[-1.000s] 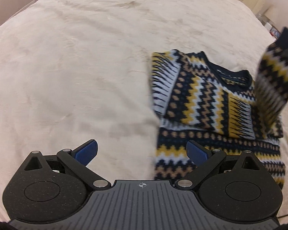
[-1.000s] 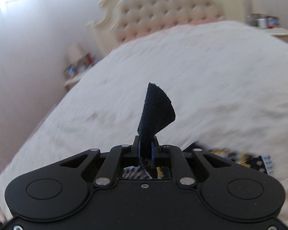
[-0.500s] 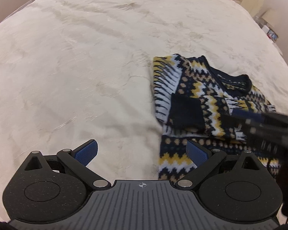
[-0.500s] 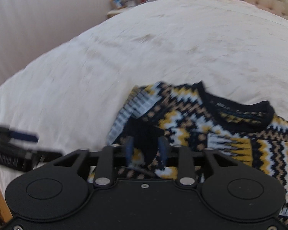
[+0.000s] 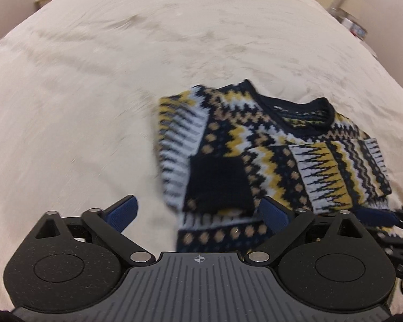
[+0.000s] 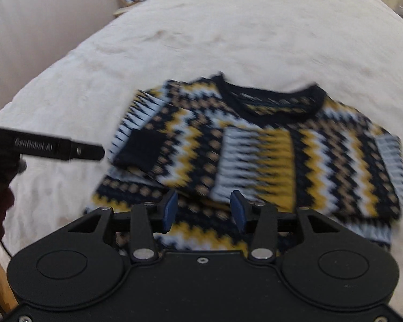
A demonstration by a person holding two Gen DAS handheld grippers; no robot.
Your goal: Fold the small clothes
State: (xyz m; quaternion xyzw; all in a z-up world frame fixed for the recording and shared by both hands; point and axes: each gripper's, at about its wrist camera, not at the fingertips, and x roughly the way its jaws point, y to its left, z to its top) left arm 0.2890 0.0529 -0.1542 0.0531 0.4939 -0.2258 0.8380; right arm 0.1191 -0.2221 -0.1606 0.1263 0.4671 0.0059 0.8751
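Lying on the bed (image 5: 94, 80), the sweater (image 6: 255, 145) sat just ahead of both tools, sleeves folded in. The left tool (image 5: 198, 209) and right tool (image 6: 203, 209) were spread, holding nothing. Pinching both bottom corners evenly should keep the fold straight.

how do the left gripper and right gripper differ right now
The left gripper has its blue pads spread wide; the right gripper has its pads closer together, though still apart. The left gripper hangs over the sweater's left edge and bare bedspread; the right gripper sits over the sweater's lower middle. Both are open, holding nothing.
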